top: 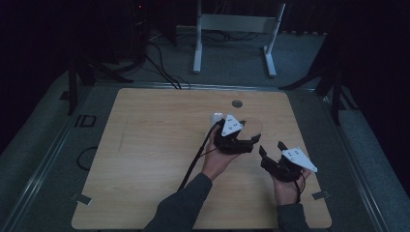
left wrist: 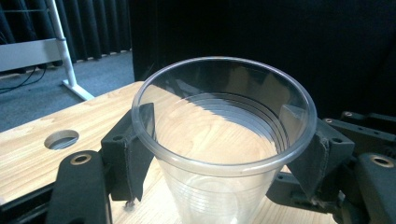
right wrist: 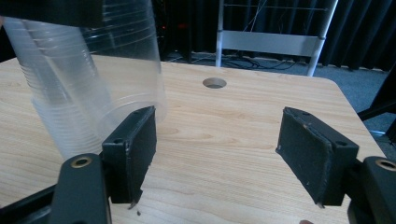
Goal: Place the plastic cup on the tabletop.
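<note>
The wooden desk [top: 145,159] has a round hole [top: 237,103] near its far edge, and a white metal stand [top: 237,29] is on the floor behind it. The left gripper [left wrist: 219,135] squeezes a clear plastic cup [left wrist: 219,140] just under its rim, right of the desk's middle. The right gripper [right wrist: 217,140] is wide with nothing in it, near the right edge, just beside the cup; no writing can be read.

Dark letters "ID" — on the grey floor mat [top: 85,121] left of the table [top: 145,145].

dark lab: black curtains [left wrist: 233,28], floor cables [top: 159,63], bare wooden table [top: 145,145].
</note>
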`<state>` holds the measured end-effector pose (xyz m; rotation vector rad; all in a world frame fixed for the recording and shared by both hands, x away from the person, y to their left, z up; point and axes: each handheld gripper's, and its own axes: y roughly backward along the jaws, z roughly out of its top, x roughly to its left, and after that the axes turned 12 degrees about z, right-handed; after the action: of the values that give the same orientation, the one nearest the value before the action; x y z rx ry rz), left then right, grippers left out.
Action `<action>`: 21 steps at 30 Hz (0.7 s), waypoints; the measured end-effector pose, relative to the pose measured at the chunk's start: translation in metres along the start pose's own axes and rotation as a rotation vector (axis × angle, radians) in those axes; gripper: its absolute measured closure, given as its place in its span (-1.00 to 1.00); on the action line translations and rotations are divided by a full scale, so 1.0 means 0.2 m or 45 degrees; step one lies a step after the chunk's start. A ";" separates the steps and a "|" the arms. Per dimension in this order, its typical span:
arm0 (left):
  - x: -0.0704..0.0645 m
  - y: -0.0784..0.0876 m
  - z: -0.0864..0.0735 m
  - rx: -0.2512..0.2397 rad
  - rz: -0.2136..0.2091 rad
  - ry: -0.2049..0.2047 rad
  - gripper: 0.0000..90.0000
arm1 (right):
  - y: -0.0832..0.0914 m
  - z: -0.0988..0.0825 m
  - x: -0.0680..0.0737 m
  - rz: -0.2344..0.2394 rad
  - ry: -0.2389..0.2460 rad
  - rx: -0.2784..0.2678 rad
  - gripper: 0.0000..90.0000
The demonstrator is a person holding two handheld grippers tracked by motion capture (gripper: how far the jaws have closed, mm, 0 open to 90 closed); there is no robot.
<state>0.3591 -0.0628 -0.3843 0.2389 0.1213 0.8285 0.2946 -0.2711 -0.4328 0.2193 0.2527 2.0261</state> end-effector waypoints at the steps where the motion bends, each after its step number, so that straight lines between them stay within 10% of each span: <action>1: 0.00 0.00 0.00 0.000 -0.002 0.000 -0.35 | 0.00 0.00 0.00 -0.002 -0.002 -0.001 -0.38; 21: 0.01 0.07 -0.05 -0.018 -0.071 -0.014 -0.35 | 0.01 0.00 -0.01 -0.018 -0.003 -0.016 -0.38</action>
<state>0.3486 -0.0518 -0.3899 0.2259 0.1117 0.7726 0.2938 -0.2732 -0.4320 0.2109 0.2392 2.0126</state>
